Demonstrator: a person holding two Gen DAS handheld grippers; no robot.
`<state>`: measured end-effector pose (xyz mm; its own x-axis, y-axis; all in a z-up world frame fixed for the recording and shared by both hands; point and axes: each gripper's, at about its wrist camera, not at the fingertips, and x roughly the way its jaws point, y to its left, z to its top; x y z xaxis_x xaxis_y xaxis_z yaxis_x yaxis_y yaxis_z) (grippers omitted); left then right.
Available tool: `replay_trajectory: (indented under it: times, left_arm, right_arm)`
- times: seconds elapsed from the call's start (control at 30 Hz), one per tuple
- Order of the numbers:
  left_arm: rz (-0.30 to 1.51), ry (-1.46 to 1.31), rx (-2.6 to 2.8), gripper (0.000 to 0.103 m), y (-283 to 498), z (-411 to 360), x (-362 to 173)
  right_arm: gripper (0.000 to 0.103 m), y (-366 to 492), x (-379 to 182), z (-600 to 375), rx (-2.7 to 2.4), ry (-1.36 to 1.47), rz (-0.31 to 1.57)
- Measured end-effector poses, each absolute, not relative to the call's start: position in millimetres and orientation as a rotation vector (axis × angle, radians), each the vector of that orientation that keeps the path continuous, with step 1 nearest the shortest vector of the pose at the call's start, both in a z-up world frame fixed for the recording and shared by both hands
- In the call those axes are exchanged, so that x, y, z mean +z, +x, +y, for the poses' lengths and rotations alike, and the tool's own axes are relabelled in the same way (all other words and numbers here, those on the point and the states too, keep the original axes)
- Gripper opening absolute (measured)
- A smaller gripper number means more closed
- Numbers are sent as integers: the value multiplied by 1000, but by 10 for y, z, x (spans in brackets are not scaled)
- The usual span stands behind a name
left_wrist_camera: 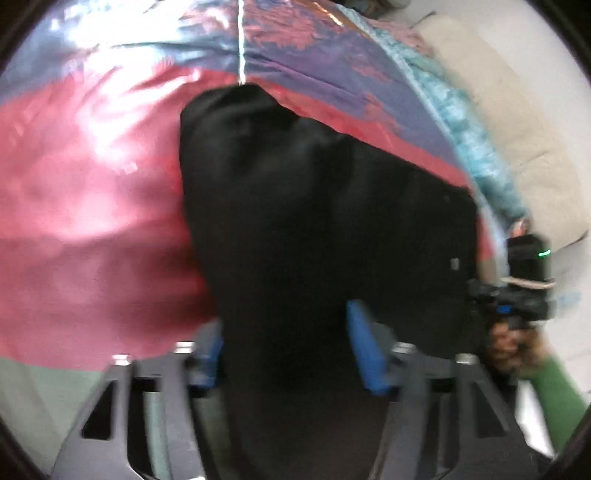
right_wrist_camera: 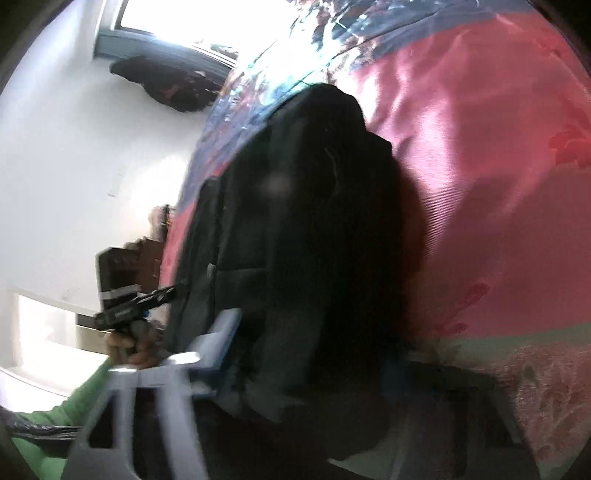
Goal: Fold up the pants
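The black pants (left_wrist_camera: 314,206) lie on a pink satin bedspread (left_wrist_camera: 92,221). My left gripper (left_wrist_camera: 288,354) has its blue pads (left_wrist_camera: 365,350) on either side of a bunch of the black cloth and holds it. In the right wrist view the pants (right_wrist_camera: 295,229) fill the middle, and my right gripper (right_wrist_camera: 306,365) has black cloth between its fingers (right_wrist_camera: 218,343); its right finger is in shadow. Each gripper shows in the other's view, the right one (left_wrist_camera: 517,295) at the pants' right edge and the left one (right_wrist_camera: 136,299) at their left edge. Both views are blurred.
The bedspread turns blue-purple further off (left_wrist_camera: 314,48), with a teal fringe (left_wrist_camera: 461,122) and a beige cushion (left_wrist_camera: 517,129) beside it. A white wall (right_wrist_camera: 74,166), a window (right_wrist_camera: 177,22) and dark clothing (right_wrist_camera: 170,85) show to the left. A green sleeve (left_wrist_camera: 554,398) follows the hand.
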<state>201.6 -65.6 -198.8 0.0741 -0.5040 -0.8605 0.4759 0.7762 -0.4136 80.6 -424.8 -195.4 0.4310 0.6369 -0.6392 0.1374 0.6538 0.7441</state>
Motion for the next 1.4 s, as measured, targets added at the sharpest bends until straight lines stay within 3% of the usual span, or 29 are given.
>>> replay_trajectory:
  times: [0.03,0.13,0.37,0.6,0.8,0.87,0.9,0.97,1.03,1.07,1.1,1.13,1.27,1.33,1.37,1.4]
  left_arm:
    - [1281,-11,-731,30,1993,-672,-1942]
    - [1236,-31,-734,19,1945,-659,-1727]
    - [1121,-37,-779,19,2117,-680,-1160]
    - [983,-75,-754,19,2966,-623,-651]
    - [953,-35,-700,21,3697,-783,-815]
    - [1002,36,-634,27,3898,-895,-1218]
    - [1048,79,-573,36,3982,-943,-1457]
    - [1129,176,-441,41,4045,-956,-1891]
    - [1097,181,-421,61,3978,-855,-1988]
    - [1067,163,-404,69,3912,-765,-1930]
    - [1049,161,-383,84,3853,-690,-1872]
    - [1024,170,-367,89,3774,-615,-1805]
    - [962,235,-309,91,3355,-409,-1548]
    - [947,239,-294,92,3144,-355,-1476]
    - [931,244,-280,93,2994,-346,-1415]
    - [911,247,-262,96,2831,-344,-1358]
  right_arm:
    - [46,774,-1917,-4226,363,825,1099]
    - [36,752,-1811,-4140,367,793,1064]
    - [32,760,-1747,-3866,470,757,971]
    - [32,1619,-1493,-3947,531,709,851]
    - [32,2527,-1568,-4093,514,680,838]
    - [33,2777,-1825,-4152,460,692,881]
    - [36,2872,-2018,-4184,398,696,931]
    - [39,2985,-2399,-4260,253,696,1063]
    - [51,2938,-2732,-4395,151,765,1138]
    - [51,2870,-2761,-4467,154,830,1102]
    - [53,2765,-2740,-4534,147,870,1060]
    - [54,2678,-2701,-4564,145,867,1046]
    - [65,2302,-2349,-4623,62,702,1031]
    - [95,2071,-2097,-4550,9,609,1019]
    - [103,1957,-1955,-4487,-16,567,1000]
    - [103,1859,-1839,-4417,-34,536,978]
